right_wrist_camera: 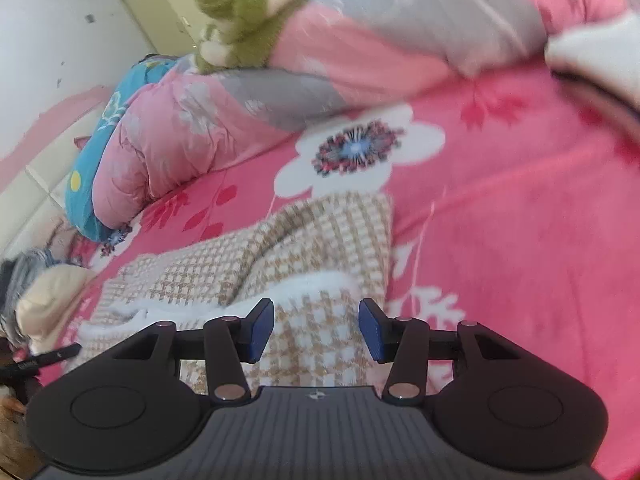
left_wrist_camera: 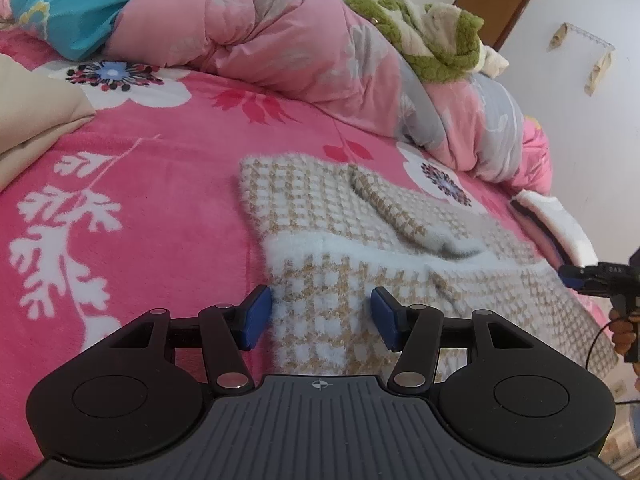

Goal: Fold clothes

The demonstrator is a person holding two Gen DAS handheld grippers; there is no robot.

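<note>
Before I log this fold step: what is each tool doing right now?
Left tool: open, empty, poised over the checked sweater.
Right tool: open, empty, above the sweater's other end.

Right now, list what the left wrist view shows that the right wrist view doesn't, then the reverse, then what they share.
Only the left wrist view: a brown door, wall hooks, and the right gripper at the frame's edge.
Only the right wrist view: a grey garment at the left edge, and the left gripper seen from outside.
Both: the checked knit sweater partly folded on the pink floral blanket, the pink quilt, the green fleece and a beige pillow.
</note>
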